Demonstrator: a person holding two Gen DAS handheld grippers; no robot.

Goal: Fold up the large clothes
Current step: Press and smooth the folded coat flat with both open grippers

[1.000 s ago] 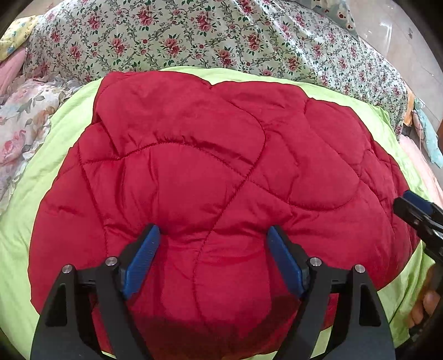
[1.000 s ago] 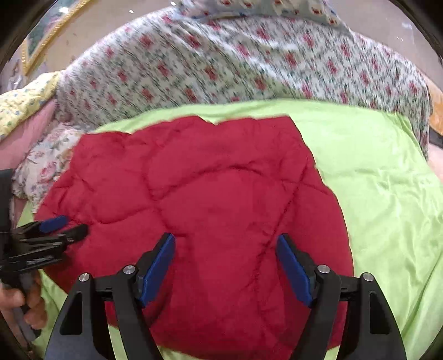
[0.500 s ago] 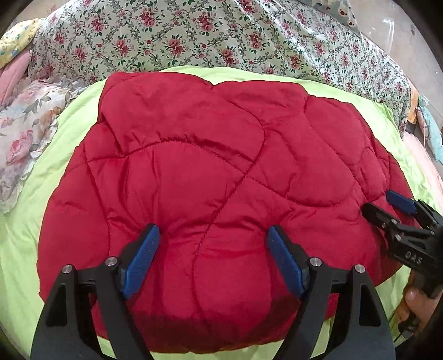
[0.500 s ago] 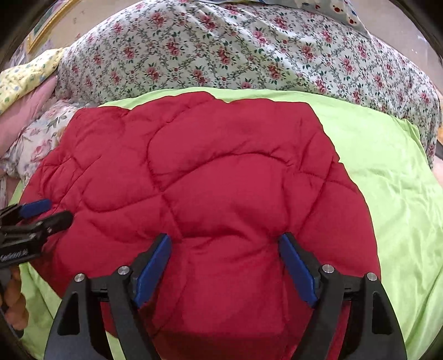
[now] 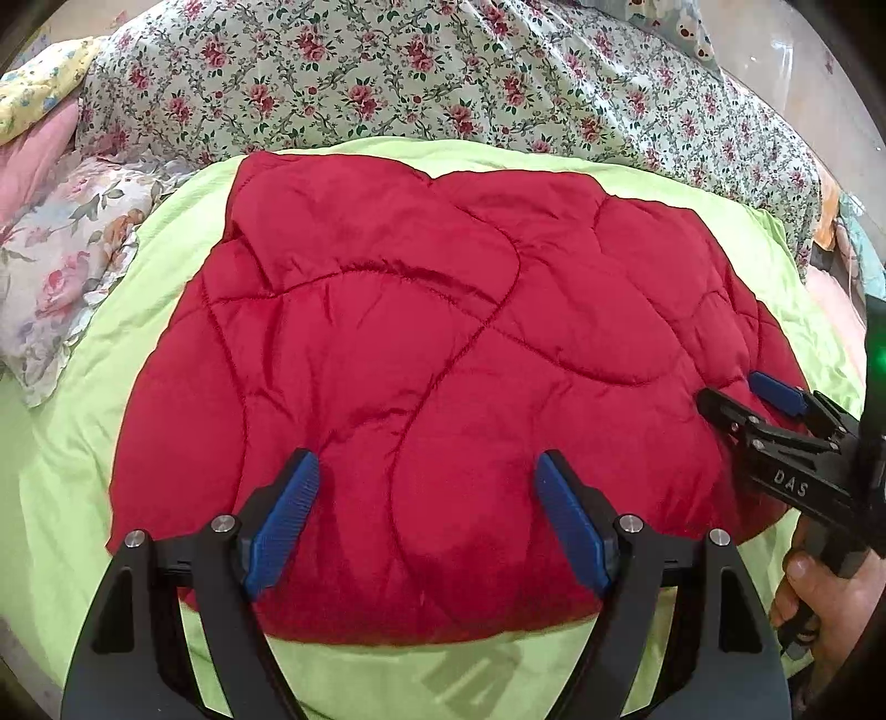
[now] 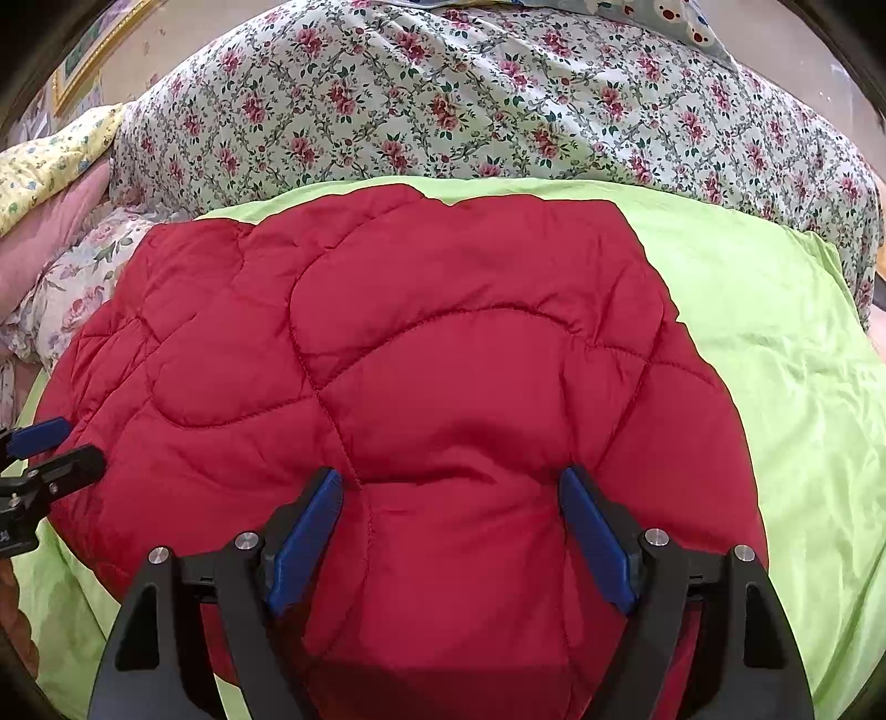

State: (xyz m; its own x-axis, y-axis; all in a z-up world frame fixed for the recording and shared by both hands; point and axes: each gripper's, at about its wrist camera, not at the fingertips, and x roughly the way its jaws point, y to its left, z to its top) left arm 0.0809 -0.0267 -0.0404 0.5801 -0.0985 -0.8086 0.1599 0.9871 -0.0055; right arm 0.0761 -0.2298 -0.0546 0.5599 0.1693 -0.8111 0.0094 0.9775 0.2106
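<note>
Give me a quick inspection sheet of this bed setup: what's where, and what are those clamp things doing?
Surface: lime green sheet, spread under the garment.
Job's things: red quilted jacket, lying flat, puffy.
Clutter: floral quilt behind; floral pillow and yellow cloth to the left.
Grippers: left gripper and right gripper both open, over the jacket's near part, gripping nothing.
Cables: nothing seen.
Surroundings: pale floor; gold picture frame.

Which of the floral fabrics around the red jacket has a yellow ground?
The yellow flowered cloth at the far left edge, above the pink fabric. The big rose-print cover and the pale flowered cloth have light grounds.
</note>
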